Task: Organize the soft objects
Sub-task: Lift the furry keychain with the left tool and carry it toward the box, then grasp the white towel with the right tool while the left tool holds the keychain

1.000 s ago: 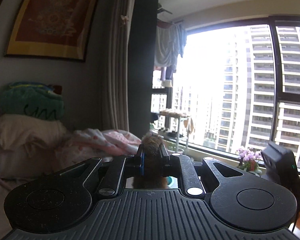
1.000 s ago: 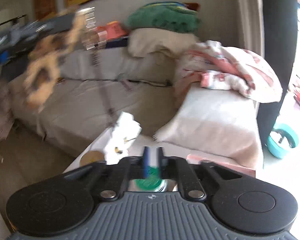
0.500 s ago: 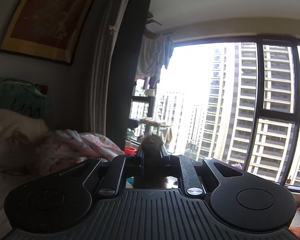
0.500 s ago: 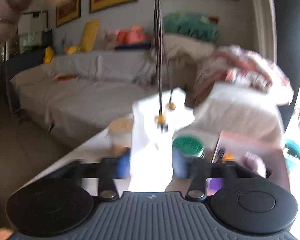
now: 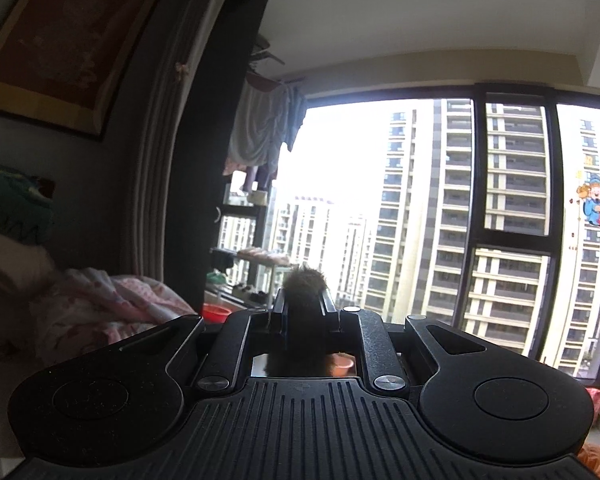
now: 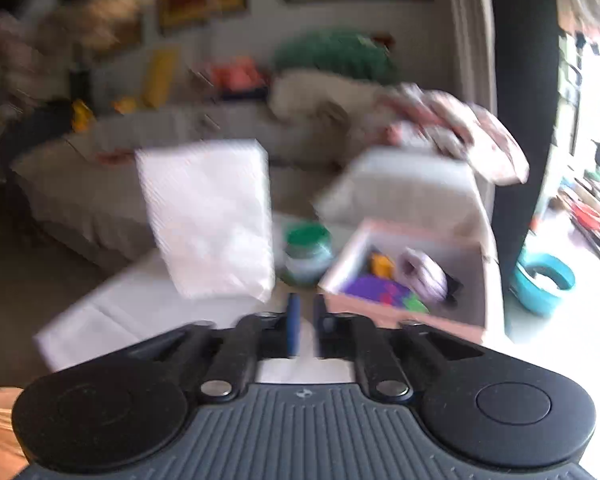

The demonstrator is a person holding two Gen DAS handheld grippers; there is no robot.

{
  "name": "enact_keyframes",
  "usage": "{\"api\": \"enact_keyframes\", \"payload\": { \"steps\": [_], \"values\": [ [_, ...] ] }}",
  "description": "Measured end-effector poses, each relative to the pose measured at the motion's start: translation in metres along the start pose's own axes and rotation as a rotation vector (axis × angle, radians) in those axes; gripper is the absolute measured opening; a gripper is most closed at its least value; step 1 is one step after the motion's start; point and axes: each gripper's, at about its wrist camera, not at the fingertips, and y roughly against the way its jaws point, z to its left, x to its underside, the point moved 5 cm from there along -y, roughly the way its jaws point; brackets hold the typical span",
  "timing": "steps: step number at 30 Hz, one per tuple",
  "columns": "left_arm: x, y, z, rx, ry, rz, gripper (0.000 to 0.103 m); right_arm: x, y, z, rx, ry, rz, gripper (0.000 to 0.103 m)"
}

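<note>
Brown fuzzy plush toy (image 5: 303, 280), rounded tuft, was clamped in the left claw (image 5: 303, 312) at lower centre, against the bright window (image 5: 440, 208). Right claw (image 6: 305, 320) was opening, nothing between its blue pads. White ribbed cloth (image 6: 208, 216), roughly rectangular and blurred, sat left of centre just above that claw. Pink open box (image 6: 404, 276) at right of centre held soft purple and orange pieces. Green-lidded jar (image 6: 308, 254) stood between cloth and box on the tabletop (image 6: 112, 312). Grey sofa (image 6: 100, 184) behind.
</note>
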Motion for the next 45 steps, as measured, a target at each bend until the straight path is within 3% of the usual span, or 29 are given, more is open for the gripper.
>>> {"api": "enact_keyframes", "payload": {
  "steps": [1,2,4,8,10,11,12,13,15,19,24,26,27,29,30,35,42,45],
  "values": [
    [0.004,-0.002,-0.004,0.01,0.0,0.01,0.016,-0.002,0.004,0.006,-0.001,0.021,-0.036,0.085],
    [0.008,-0.004,-0.008,0.015,-0.002,0.021,0.016,-0.004,0.007,0.01,0.011,0.04,-0.078,0.09],
    [0.019,-0.007,-0.015,0.023,-0.003,0.04,0.016,-0.005,0.004,0.021,0.014,0.063,-0.139,0.09],
    [0.049,-0.013,-0.024,0.04,0.023,0.096,0.016,-0.001,-0.023,0.045,-0.108,0.04,-0.102,0.09],
    [0.064,-0.016,-0.026,0.05,0.037,0.13,0.016,0.004,-0.039,0.056,-0.101,0.063,-0.079,0.088],
    [0.069,-0.018,-0.026,0.049,0.04,0.142,0.016,0.007,-0.046,0.059,-0.066,0.08,-0.071,0.085],
    [0.073,-0.018,-0.025,0.049,0.041,0.152,0.016,0.011,-0.055,0.06,-0.011,0.105,-0.047,0.067],
    [0.075,-0.019,-0.025,0.047,0.043,0.157,0.016,0.015,-0.062,0.061,0.025,0.129,-0.01,0.034],
    [0.073,-0.017,-0.019,0.034,0.05,0.145,0.016,0.025,-0.075,0.054,0.029,0.132,0.104,0.006],
    [0.051,-0.013,-0.007,0.009,0.071,0.08,0.016,0.041,-0.067,0.025,0.081,0.072,0.181,0.001],
    [0.038,-0.014,-0.004,0.005,0.069,0.045,0.016,0.046,-0.026,-0.013,0.153,-0.016,0.145,0.001],
    [0.04,-0.016,-0.006,0.009,0.063,0.051,0.016,0.047,-0.022,-0.017,0.15,-0.026,0.15,0.002],
    [0.043,-0.018,-0.006,0.003,0.056,0.06,0.016,0.049,-0.024,-0.017,0.132,-0.04,0.159,0.009],
    [0.057,-0.023,-0.005,-0.019,0.046,0.087,0.017,0.055,-0.038,-0.014,0.09,-0.081,0.182,0.048],
    [0.066,-0.024,-0.003,-0.029,0.05,0.104,0.017,0.059,-0.046,-0.011,0.078,-0.099,0.192,0.074],
    [0.14,-0.022,0.019,-0.086,0.146,0.213,0.017,0.077,-0.071,-0.011,0.062,-0.201,0.2,0.076],
    [0.234,-0.006,0.062,-0.185,0.291,0.331,0.016,0.104,-0.105,-0.042,0.1,-0.475,0.323,0.079],
    [0.245,0.002,0.079,-0.221,0.333,0.332,0.016,0.101,-0.119,-0.022,0.099,-0.415,0.335,0.08]
  ]
}}
